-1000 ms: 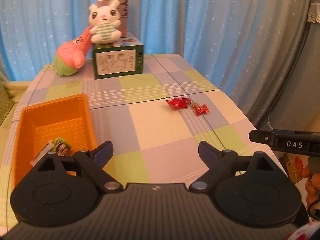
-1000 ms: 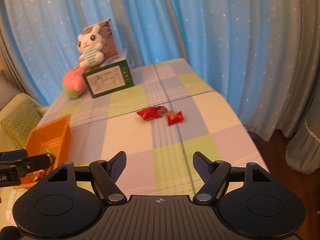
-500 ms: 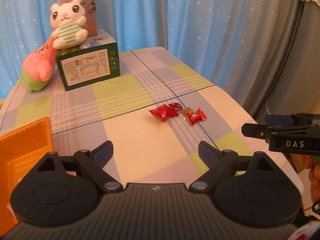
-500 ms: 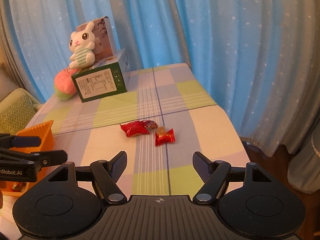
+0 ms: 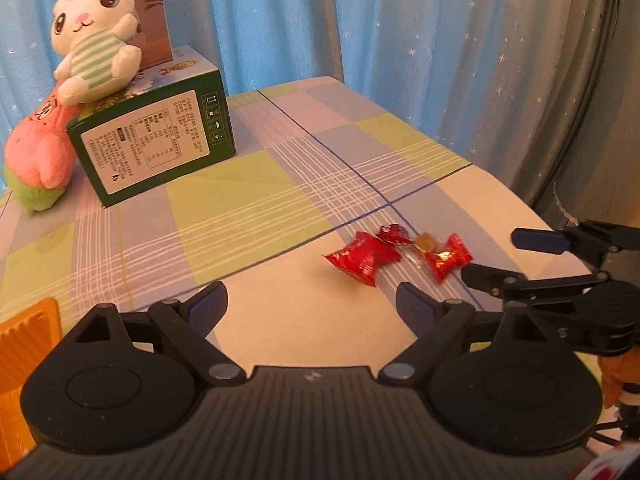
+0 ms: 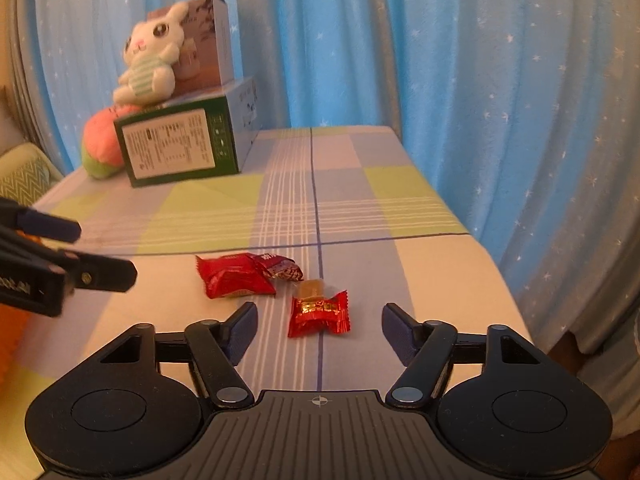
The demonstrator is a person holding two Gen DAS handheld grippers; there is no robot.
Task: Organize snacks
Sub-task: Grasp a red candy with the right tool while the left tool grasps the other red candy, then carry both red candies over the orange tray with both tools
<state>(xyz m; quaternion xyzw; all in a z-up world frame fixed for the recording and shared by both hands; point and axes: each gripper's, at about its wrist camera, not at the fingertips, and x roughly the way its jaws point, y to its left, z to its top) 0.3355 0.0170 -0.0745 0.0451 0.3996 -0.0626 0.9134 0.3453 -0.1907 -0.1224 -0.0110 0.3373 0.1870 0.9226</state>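
Orange tray (image 5: 24,344): only a corner shows, left of the left gripper (image 5: 312,300), contents out of sight. Red-wrapped candies (image 6: 320,312), with a small brown one, lie loose on the checked tabletop (image 6: 400,216) just ahead of the right gripper (image 6: 318,326), whose fingers are closing with nothing yet pressed between them; the left fingers stand released and empty. Behind: green carton (image 5: 160,144), plush rabbit (image 5: 96,52), starred blue curtain (image 5: 400,40).
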